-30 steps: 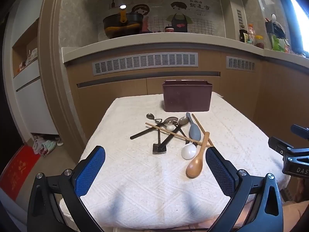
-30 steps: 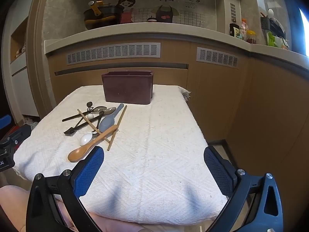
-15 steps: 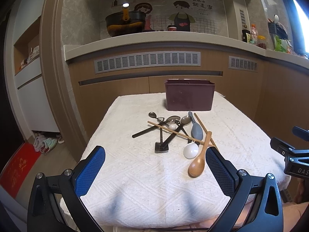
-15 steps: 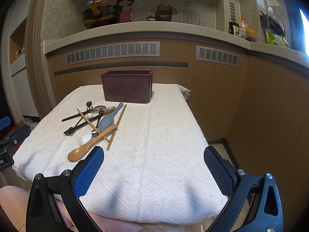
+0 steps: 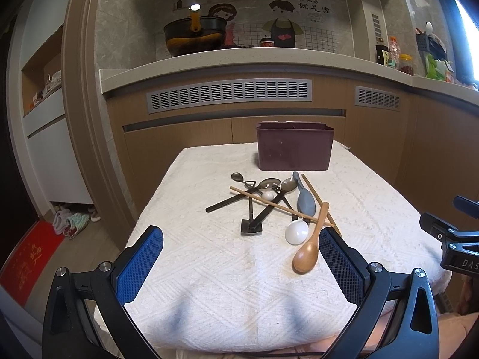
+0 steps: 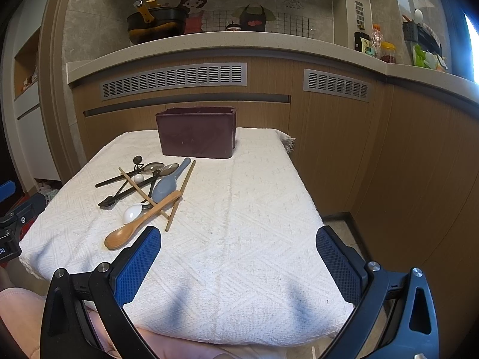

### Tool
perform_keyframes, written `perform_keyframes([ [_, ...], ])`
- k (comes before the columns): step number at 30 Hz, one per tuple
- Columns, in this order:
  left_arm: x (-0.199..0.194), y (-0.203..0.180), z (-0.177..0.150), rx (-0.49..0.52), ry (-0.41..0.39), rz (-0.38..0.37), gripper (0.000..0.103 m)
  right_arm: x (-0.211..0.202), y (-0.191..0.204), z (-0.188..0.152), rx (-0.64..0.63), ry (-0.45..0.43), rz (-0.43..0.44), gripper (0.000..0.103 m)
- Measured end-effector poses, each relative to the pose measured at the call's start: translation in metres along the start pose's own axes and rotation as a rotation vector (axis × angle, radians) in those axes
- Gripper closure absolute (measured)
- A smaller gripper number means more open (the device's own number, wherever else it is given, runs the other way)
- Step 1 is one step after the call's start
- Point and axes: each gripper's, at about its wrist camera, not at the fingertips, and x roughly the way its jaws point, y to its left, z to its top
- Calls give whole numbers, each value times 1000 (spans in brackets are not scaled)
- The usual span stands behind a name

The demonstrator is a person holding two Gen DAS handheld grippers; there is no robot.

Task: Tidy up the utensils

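A pile of utensils lies on a white cloth-covered table: a wooden spoon, a white spoon, a grey-blue spoon, chopsticks, metal spoons and black-handled tools. A dark maroon utensil box stands behind them. The pile also shows in the right wrist view, with the wooden spoon and the box. My left gripper is open and empty near the table's front edge. My right gripper is open and empty over the table's right front.
A kitchen counter with a black pot runs behind the table. Bottles and jars stand at the counter's right. The floor drops off on both sides of the table. The right gripper's body shows at the left view's right edge.
Both grippers have risen and tilted slightly, so the table and utensils sit a little lower in view. Nothing on the table has moved.
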Motion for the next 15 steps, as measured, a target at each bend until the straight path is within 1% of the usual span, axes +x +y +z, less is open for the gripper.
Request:
perform_keyframes([
  [15,0,1,-1,-2,4,3,0,2,0,-2,1,7,4,0],
])
